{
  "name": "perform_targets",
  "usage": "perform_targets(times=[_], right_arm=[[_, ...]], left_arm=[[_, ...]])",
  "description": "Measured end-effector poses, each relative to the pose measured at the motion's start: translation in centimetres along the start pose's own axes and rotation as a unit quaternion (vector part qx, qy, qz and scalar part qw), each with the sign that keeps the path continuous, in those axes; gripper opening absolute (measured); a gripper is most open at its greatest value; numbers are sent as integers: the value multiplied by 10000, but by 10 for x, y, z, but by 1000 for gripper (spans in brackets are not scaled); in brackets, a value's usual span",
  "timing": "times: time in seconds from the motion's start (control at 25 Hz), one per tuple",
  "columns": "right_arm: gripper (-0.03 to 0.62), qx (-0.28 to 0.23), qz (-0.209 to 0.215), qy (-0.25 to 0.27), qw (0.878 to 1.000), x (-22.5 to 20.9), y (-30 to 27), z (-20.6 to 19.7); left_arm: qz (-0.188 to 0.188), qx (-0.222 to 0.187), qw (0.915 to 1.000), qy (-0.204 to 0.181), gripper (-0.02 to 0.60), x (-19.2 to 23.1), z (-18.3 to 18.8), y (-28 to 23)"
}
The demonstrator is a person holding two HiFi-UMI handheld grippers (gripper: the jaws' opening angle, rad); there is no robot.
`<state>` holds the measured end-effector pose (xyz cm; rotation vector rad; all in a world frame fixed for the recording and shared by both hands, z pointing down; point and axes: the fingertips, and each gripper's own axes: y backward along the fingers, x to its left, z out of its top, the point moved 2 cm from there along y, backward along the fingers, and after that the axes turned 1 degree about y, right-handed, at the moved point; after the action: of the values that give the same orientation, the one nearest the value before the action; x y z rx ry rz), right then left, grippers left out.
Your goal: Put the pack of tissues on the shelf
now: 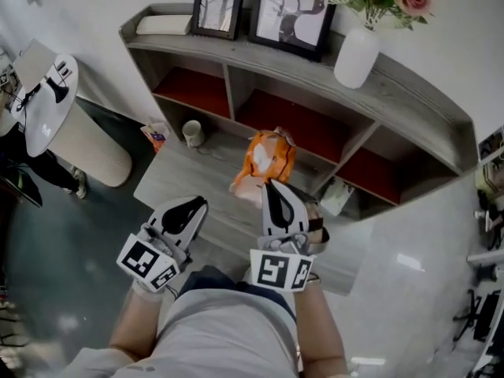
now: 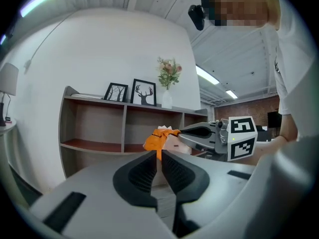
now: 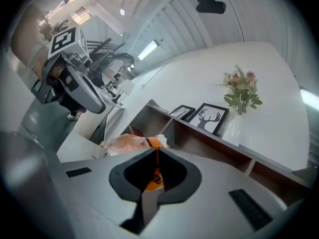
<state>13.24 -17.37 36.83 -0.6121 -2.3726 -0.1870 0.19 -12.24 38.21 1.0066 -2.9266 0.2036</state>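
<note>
An orange and white pack of tissues (image 1: pixel 264 164) hangs in front of the grey shelf (image 1: pixel 409 93), above the low grey table (image 1: pixel 177 179). My right gripper (image 1: pixel 272 186) is shut on the pack's near edge; in the right gripper view the orange wrapper (image 3: pixel 134 143) shows pinched between the jaws of that gripper (image 3: pixel 157 156). My left gripper (image 1: pixel 197 203) is beside it on the left, shut and empty. In the left gripper view its jaws (image 2: pixel 158 156) meet with nothing between them, and the pack (image 2: pixel 159 138) is seen beyond.
The shelf's top board carries a book (image 1: pixel 164 24), two framed pictures (image 1: pixel 219 5), and a white vase with flowers (image 1: pixel 356 53). A cup (image 1: pixel 192 132) and a small orange box (image 1: pixel 157 135) stand by the table's far left. A round white side table (image 1: pixel 47 101) is at the left.
</note>
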Motion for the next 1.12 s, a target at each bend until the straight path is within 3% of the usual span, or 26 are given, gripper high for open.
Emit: perform_targets(times=[0.24, 0.56, 1.12], right_arm=[[25, -59, 27, 214, 9998, -14, -42, 3], [25, 258, 88, 259, 9993, -13, -102, -10], [26, 753, 23, 401, 9963, 3, -160, -36]], left_arm=[[248, -60, 9997, 40, 41, 19, 9, -3], [553, -146, 9983, 73, 41, 65, 19, 8], [619, -37, 9979, 180, 41, 111, 11, 15]])
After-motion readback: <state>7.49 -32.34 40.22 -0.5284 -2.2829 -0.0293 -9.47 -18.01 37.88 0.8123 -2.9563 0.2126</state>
